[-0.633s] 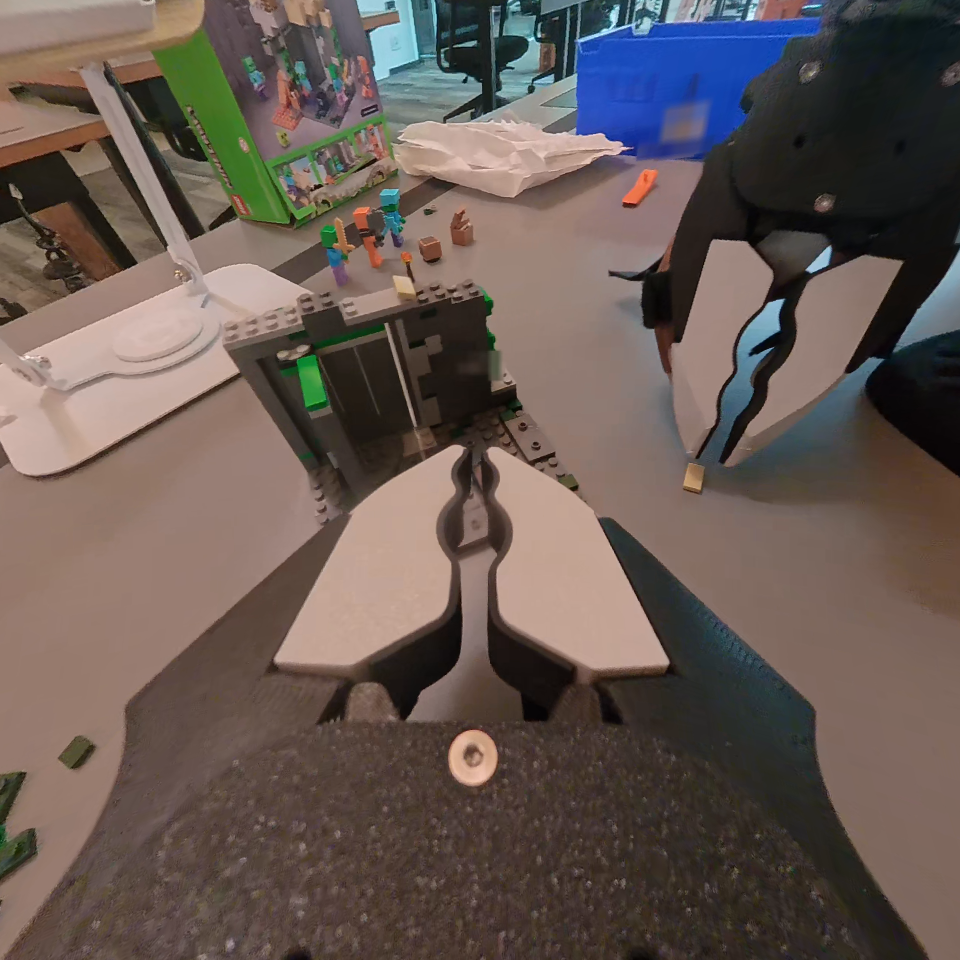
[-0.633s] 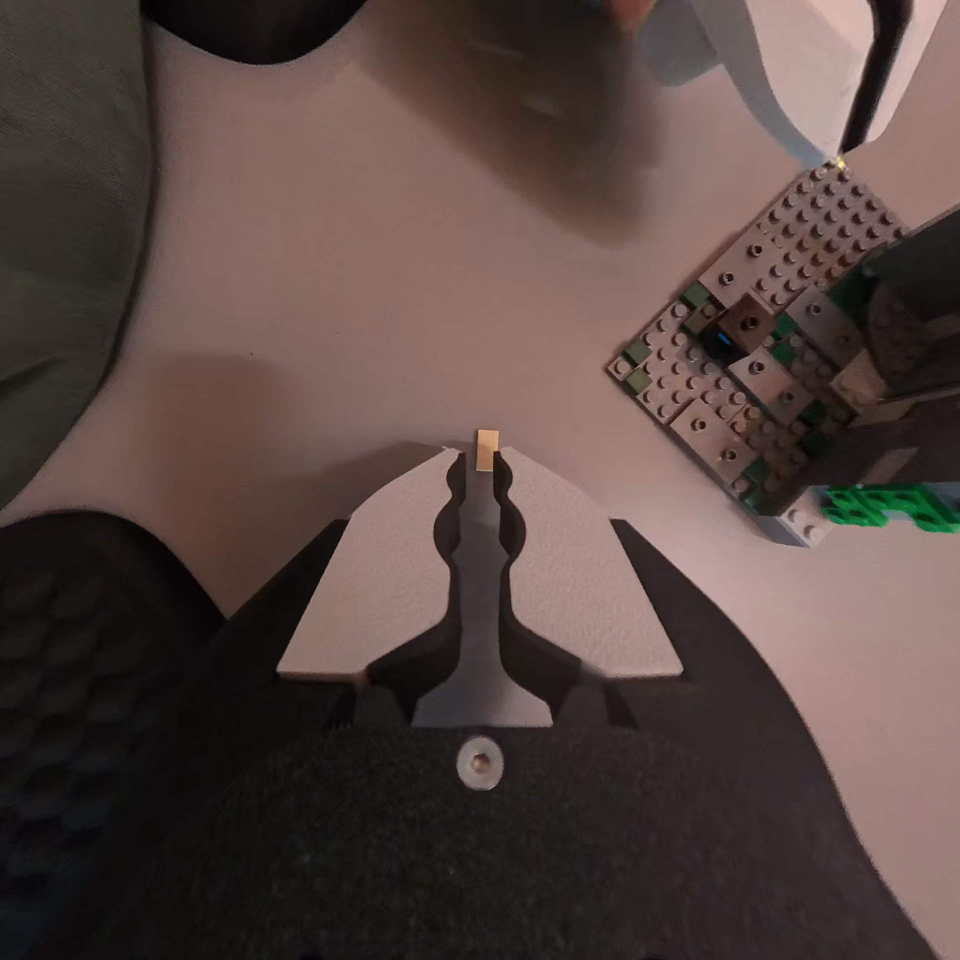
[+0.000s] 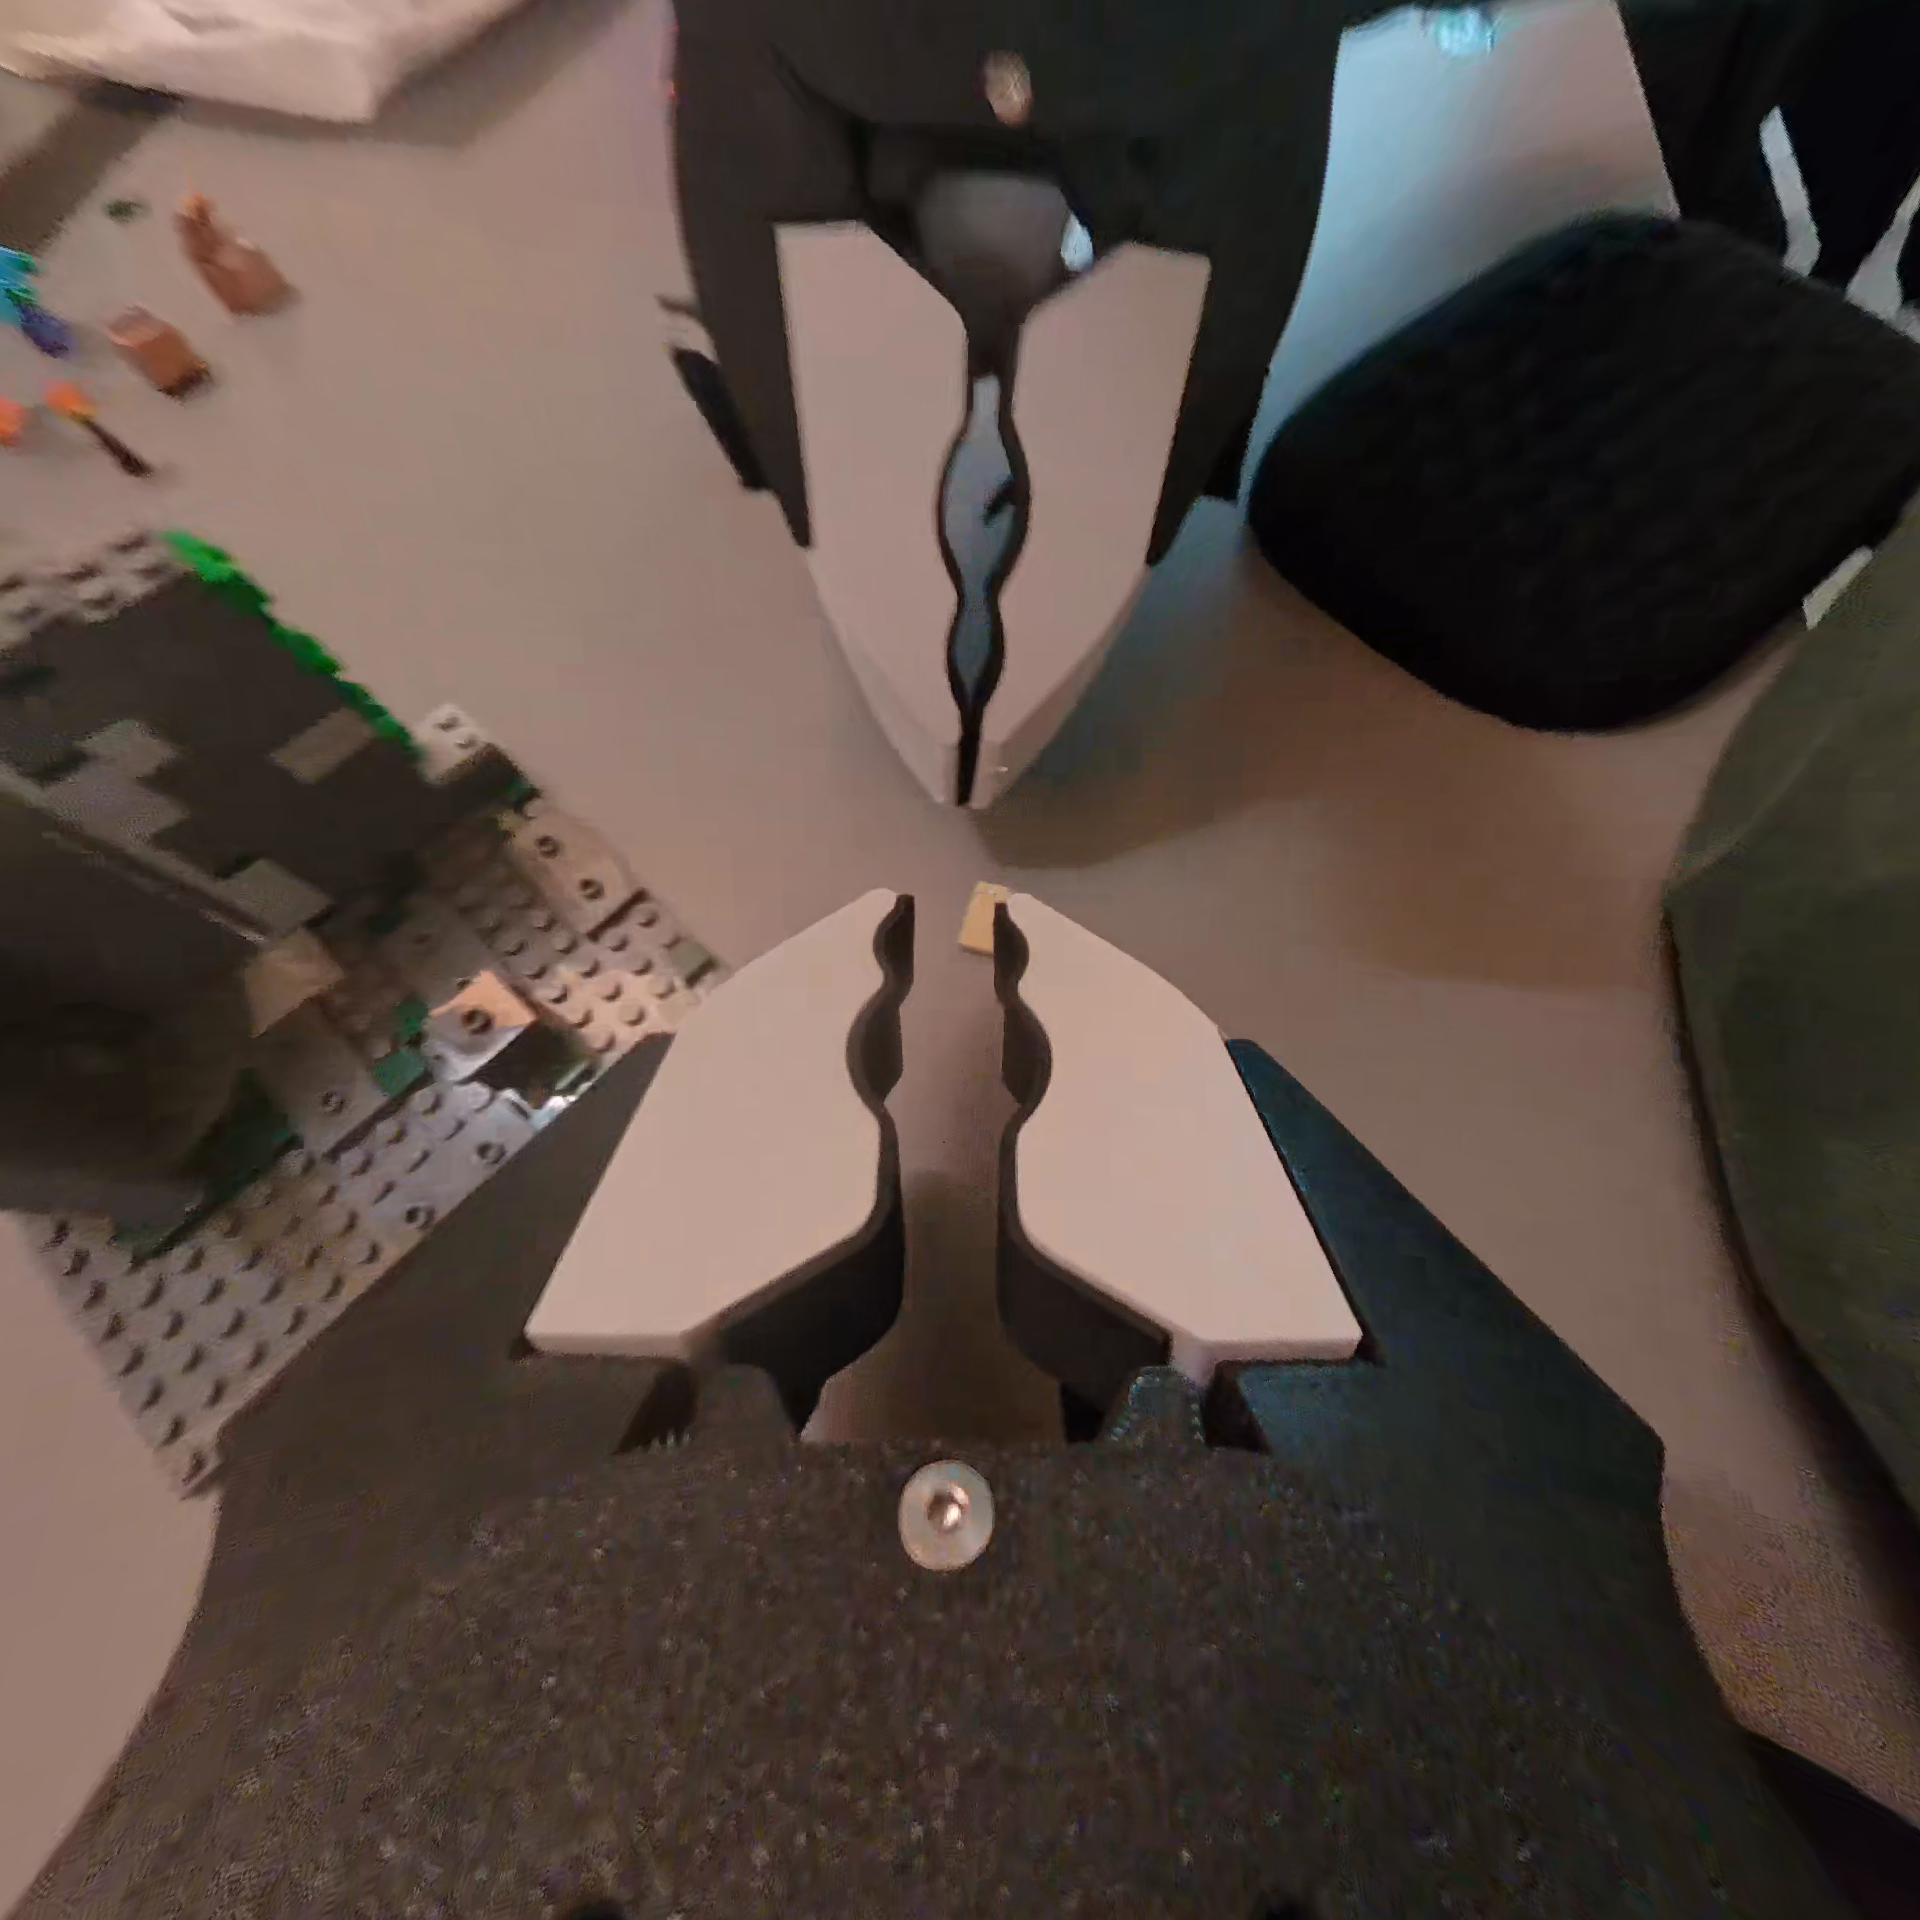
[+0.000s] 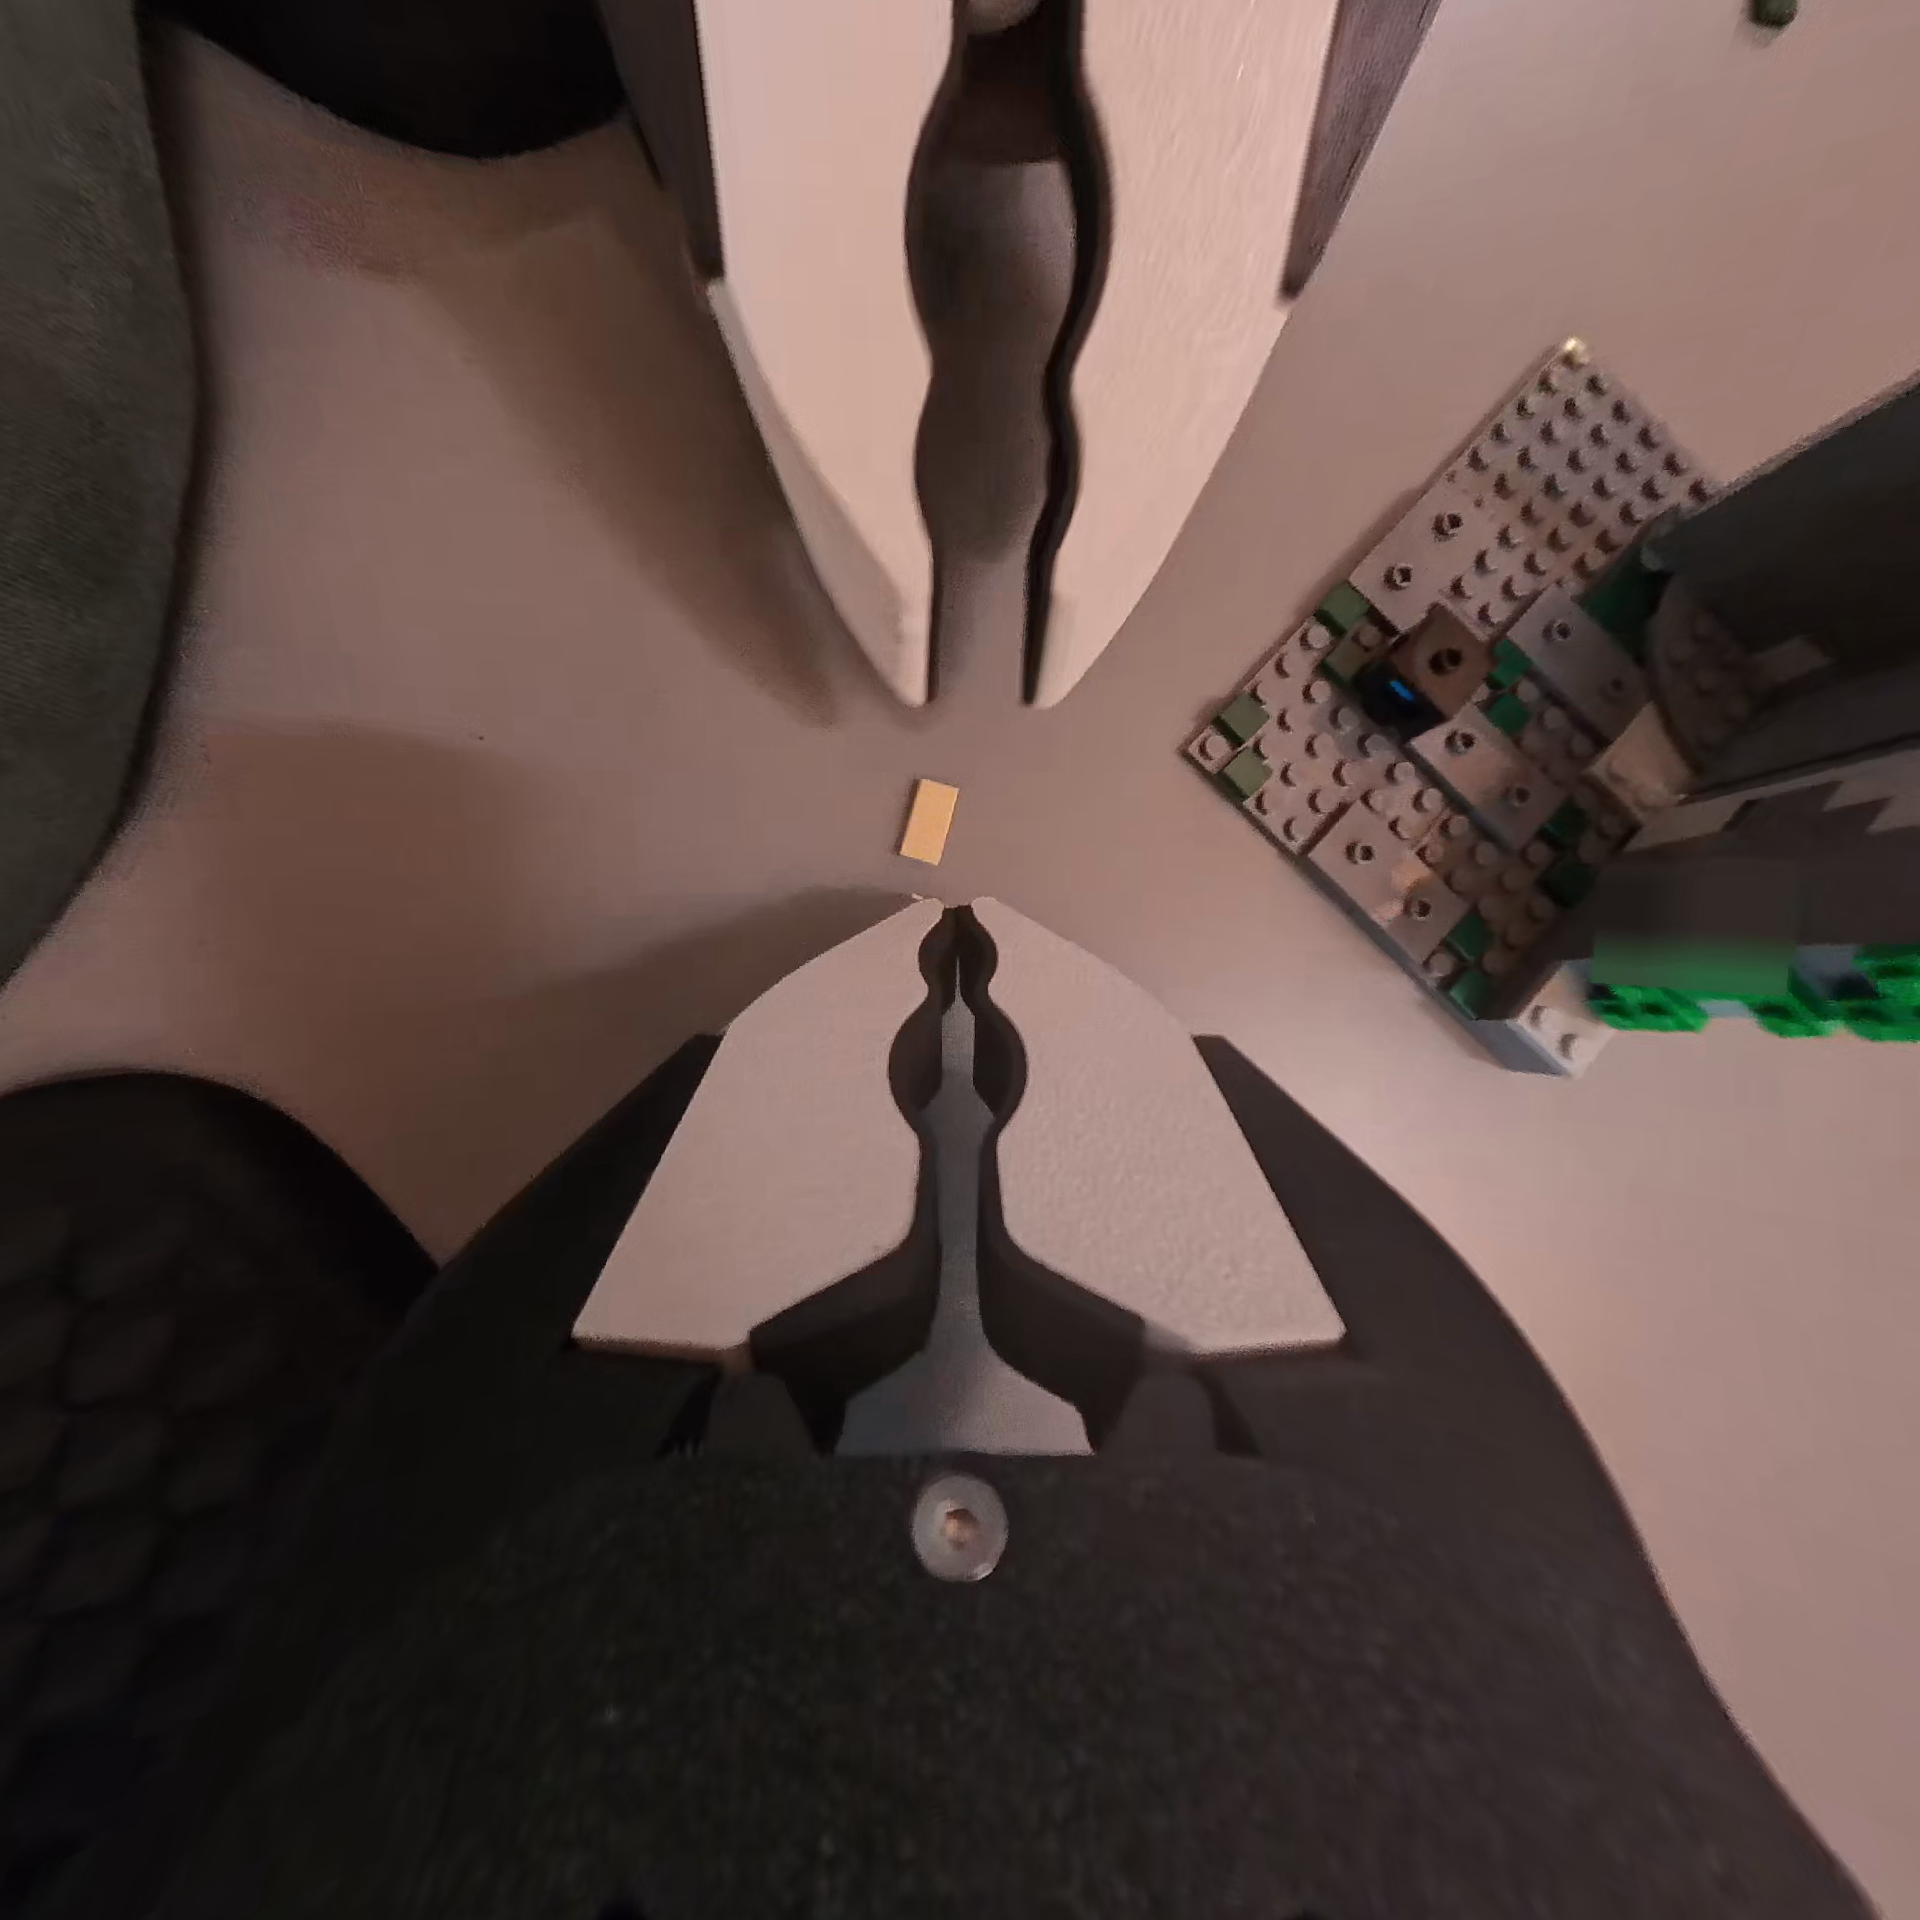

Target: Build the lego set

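On the bare grey table [image 4: 1558, 1351], between your two grippers, the small tan tile [image 4: 928, 822] lies flat and loose, gripped by nothing. In the left wrist view the tile [image 3: 978, 917] sits just beyond the tip of one finger of your left gripper [image 3: 948, 914], off to that side of the gap, not centred in it; whether it touches that tip cannot be told. The left gripper is released, jaws parted with table showing between them. Your right gripper [image 4: 958, 910] is clenched on nothing, tips together, pointing at the tile from just beside it.

The part-built set [image 4: 1538, 748], a studded grey baseplate with dark walls and green trim, stands near to one side. Loose brown pieces [image 3: 234, 272] lie farther off across the table, and a dark bundle [image 3: 1590, 488] sits behind the right gripper.

Risks, as judged:
- The tile is thin and flat. Closing the left jaws from this offset would likely skate over it or push it aside, since only one finger is near it.
- Jaws closing above its edges could flip it or flick it away toward the set or the dark bundle, where it would be hard to find.
- The two grippers' tips stand close together, so a lunge by either may knock the other and scatter the piece.
- A shut right gripper can only nudge, and too firm a nudge would drive the tile under the left finger.
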